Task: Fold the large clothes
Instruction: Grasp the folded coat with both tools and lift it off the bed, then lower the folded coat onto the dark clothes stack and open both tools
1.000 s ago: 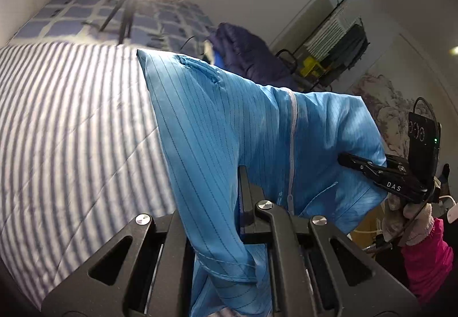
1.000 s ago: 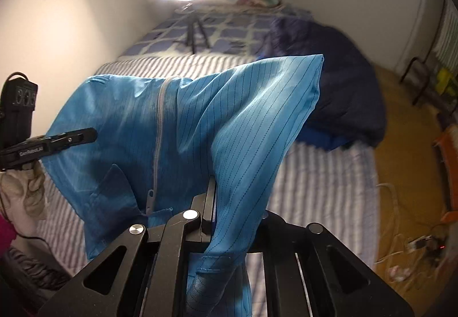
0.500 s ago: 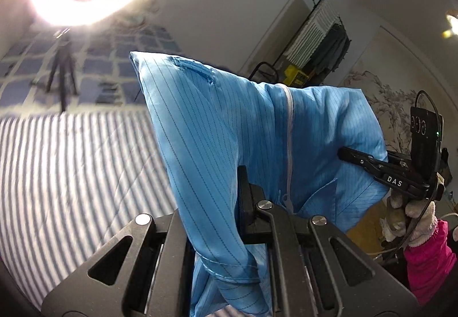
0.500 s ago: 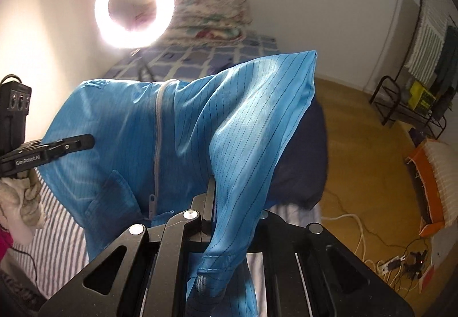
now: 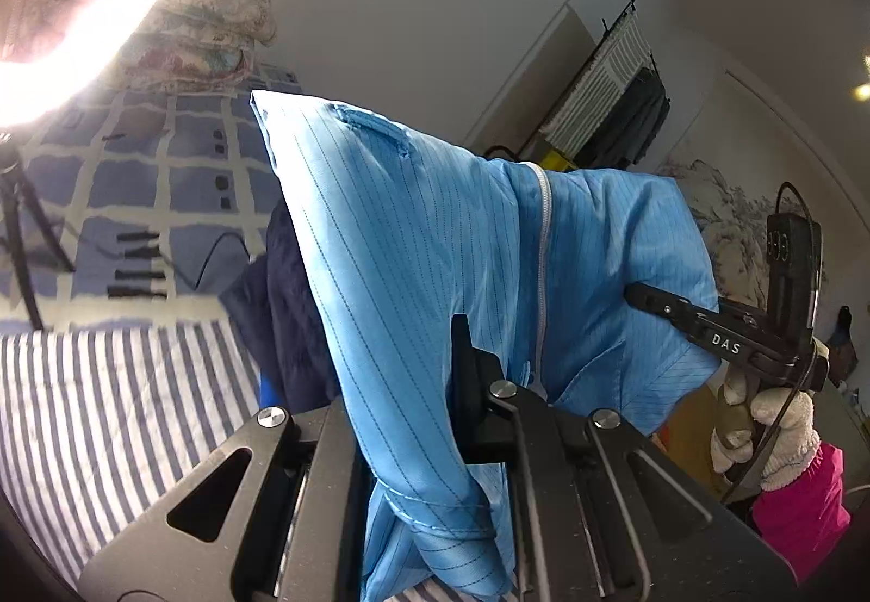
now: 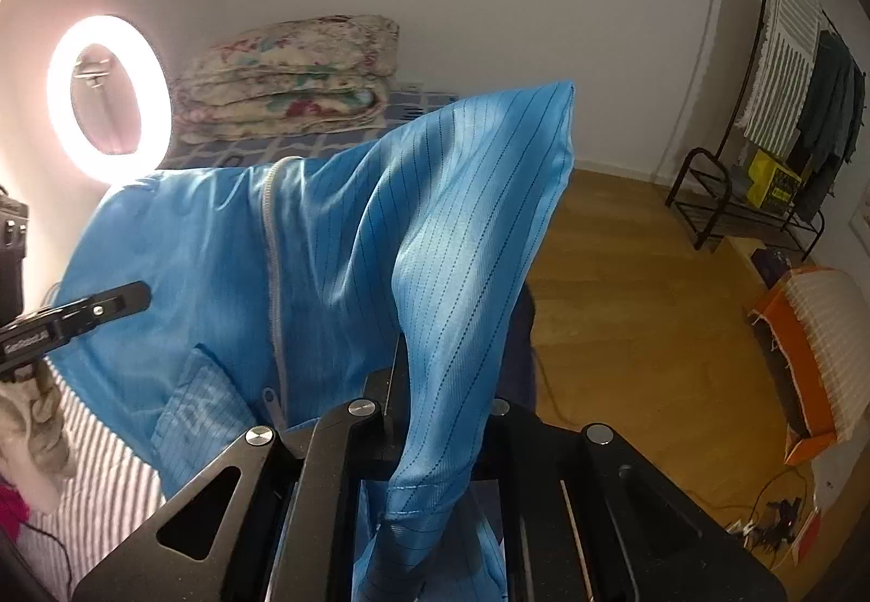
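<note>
A large light-blue zip-front garment (image 5: 435, 243) with thin dark stripes hangs stretched in the air between my two grippers, above the bed. My left gripper (image 5: 429, 417) is shut on one edge of it, fabric bunched between the jaws. My right gripper (image 6: 435, 417) is shut on the opposite edge of the garment (image 6: 337, 243). The right gripper also shows at the right of the left wrist view (image 5: 647, 295), and the left gripper at the left of the right wrist view (image 6: 133, 297). The zip (image 6: 274, 275) runs down the middle, a chest pocket beside it.
A striped bed sheet (image 5: 109, 411) lies below with a checked blue cover (image 5: 136, 178), folded floral quilts (image 6: 288, 74) and a dark navy garment (image 5: 283, 319). A ring light (image 6: 109, 91) stands on a tripod. A wooden floor (image 6: 641, 319), a clothes rack (image 6: 788, 112) and an orange box (image 6: 810, 357) lie to the right.
Both grippers have lifted and tilted upward with the garment, so the views now show more wall and room and less of the bed. Both stay shut on the fabric.
</note>
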The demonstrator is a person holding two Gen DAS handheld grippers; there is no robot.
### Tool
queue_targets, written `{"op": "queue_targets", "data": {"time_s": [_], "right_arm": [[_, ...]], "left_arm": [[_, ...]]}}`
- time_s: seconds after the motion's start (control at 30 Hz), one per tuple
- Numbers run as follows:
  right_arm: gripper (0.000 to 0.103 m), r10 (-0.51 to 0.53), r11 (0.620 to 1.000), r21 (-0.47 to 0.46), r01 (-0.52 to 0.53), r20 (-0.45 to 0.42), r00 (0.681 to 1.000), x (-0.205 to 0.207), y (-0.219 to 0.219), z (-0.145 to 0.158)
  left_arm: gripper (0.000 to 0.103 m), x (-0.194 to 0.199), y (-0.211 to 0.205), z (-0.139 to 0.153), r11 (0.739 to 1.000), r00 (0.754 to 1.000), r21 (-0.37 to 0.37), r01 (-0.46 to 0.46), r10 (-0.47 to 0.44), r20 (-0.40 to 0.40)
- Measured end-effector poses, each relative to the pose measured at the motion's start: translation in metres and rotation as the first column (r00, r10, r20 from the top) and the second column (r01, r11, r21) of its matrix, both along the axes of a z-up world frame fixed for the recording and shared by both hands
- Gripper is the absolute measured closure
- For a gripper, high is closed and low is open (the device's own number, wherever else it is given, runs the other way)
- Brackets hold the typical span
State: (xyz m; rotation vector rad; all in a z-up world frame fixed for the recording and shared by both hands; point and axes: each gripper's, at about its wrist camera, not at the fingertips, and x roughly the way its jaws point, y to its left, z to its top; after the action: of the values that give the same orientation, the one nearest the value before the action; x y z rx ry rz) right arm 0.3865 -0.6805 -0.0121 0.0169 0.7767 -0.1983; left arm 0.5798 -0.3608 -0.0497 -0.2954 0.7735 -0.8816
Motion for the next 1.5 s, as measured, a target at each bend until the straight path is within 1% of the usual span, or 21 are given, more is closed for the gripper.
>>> {"op": "queue_targets", "data": {"time_s": [0.1, 0.13, 0.3, 0.4, 0.5, 0.53, 0.57, 0.63, 0.67, 0.7, 0.73, 0.77, 0.8, 0.83, 0.87, 0.93, 1.03, 1.13, 1.27, 1.43, 1.5], "right_arm": [[0.096, -0.004, 1.000, -0.012, 0.004, -0.011, 1.000, 0.022, -0.011, -0.008], [0.096, -0.006, 1.000, -0.012, 0.006, -0.022, 1.000, 0.031, -0.015, -0.016], [0.096, -0.024, 0.999, 0.022, 0.026, -0.069, 0.997, 0.045, -0.031, -0.050], [0.095, -0.026, 0.999, 0.030, 0.029, -0.093, 0.995, 0.055, -0.038, -0.063], [0.091, -0.042, 0.999, 0.019, 0.044, -0.117, 0.992, 0.064, -0.043, -0.073], [0.086, -0.046, 0.999, 0.021, 0.049, -0.120, 0.992, 0.066, -0.048, -0.075], [0.078, -0.060, 0.998, 0.018, 0.063, -0.121, 0.991, 0.066, -0.052, -0.076], [0.072, -0.116, 0.993, -0.001, 0.116, -0.117, 0.986, 0.062, -0.063, -0.078], [0.072, -0.137, 0.991, -0.006, 0.137, -0.119, 0.983, 0.060, -0.068, -0.079], [0.072, -0.154, 0.988, -0.001, 0.155, -0.123, 0.980, 0.058, -0.073, -0.080], [0.072, -0.165, 0.986, 0.000, 0.167, -0.123, 0.978, 0.057, -0.078, -0.081], [0.070, -0.183, 0.983, -0.006, 0.184, -0.127, 0.975, 0.055, -0.083, -0.083], [0.069, -0.201, 0.980, -0.016, 0.200, -0.132, 0.971, 0.055, -0.086, -0.084], [0.065, -0.216, 0.976, -0.024, 0.215, -0.134, 0.967, 0.055, -0.089, -0.084], [0.058, -0.222, 0.975, -0.030, 0.220, -0.135, 0.966, 0.057, -0.090, -0.084], [0.055, -0.241, 0.970, -0.044, 0.237, -0.127, 0.962, 0.054, -0.092, -0.081], [0.055, -0.251, 0.968, -0.039, 0.248, -0.117, 0.961, 0.056, -0.091, -0.076], [0.054, -0.270, 0.962, -0.061, 0.265, -0.111, 0.956, 0.052, -0.089, -0.072], [0.054, -0.288, 0.957, -0.057, 0.284, -0.082, 0.954, 0.039, -0.080, -0.060], [0.054, -0.281, 0.959, -0.057, 0.278, -0.048, 0.959, 0.018, -0.058, -0.041], [0.054, -0.271, 0.961, -0.059, 0.269, -0.030, 0.962, 0.008, -0.046, -0.030]], "left_arm": [[0.099, 0.020, -0.009, -0.015, 1.000, 1.000, 0.016, -0.022, 0.022, -0.018], [0.099, 0.025, -0.011, -0.019, 0.999, 0.999, 0.023, -0.027, 0.028, -0.022], [0.099, 0.040, -0.014, -0.048, 0.997, 0.998, 0.071, -0.044, 0.048, -0.046], [0.099, 0.044, -0.018, -0.057, 0.995, 0.997, 0.092, -0.048, 0.053, -0.052], [0.097, 0.047, -0.018, -0.064, 0.994, 0.996, 0.091, -0.062, 0.068, -0.064], [0.097, 0.049, -0.018, -0.067, 0.993, 0.995, 0.095, -0.069, 0.076, -0.068], [0.096, 0.050, -0.017, -0.068, 0.992, 0.994, 0.101, -0.076, 0.083, -0.071], [0.093, 0.050, -0.016, -0.069, 0.990, 0.994, 0.115, -0.083, 0.091, -0.066], [0.088, 0.050, -0.015, -0.070, 0.988, 0.993, 0.124, -0.092, 0.100, -0.064], [0.080, 0.051, -0.014, -0.071, 0.987, 0.992, 0.129, -0.098, 0.107, -0.066], [0.074, 0.052, -0.013, -0.072, 0.984, 0.991, 0.142, -0.105, 0.116, -0.069], [0.062, 0.052, -0.012, -0.073, 0.980, 0.989, 0.161, -0.121, 0.134, -0.070], [0.054, 0.052, -0.009, -0.073, 0.975, 0.986, 0.171, -0.139, 0.152, -0.067], [0.054, 0.051, -0.007, -0.072, 0.975, 0.985, 0.170, -0.144, 0.157, -0.065], [0.054, 0.050, -0.004, -0.072, 0.975, 0.985, 0.167, -0.150, 0.162, -0.064], [0.054, 0.046, 0.001, -0.068, 0.974, 0.984, 0.167, -0.156, 0.168, -0.056], [0.054, 0.038, 0.006, -0.061, 0.972, 0.986, 0.176, -0.155, 0.163, -0.033], [0.054, 0.023, 0.010, -0.050, 0.971, 0.988, 0.186, -0.152, 0.154, 0.002], [0.054, 0.001, 0.020, -0.032, 0.971, 0.988, 0.188, -0.149, 0.142, 0.053], [0.054, -0.031, 0.036, -0.007, 0.970, 0.985, 0.185, -0.158, 0.142, 0.100], [0.054, -0.050, 0.045, 0.006, 0.968, 0.981, 0.191, -0.165, 0.140, 0.135]]}}
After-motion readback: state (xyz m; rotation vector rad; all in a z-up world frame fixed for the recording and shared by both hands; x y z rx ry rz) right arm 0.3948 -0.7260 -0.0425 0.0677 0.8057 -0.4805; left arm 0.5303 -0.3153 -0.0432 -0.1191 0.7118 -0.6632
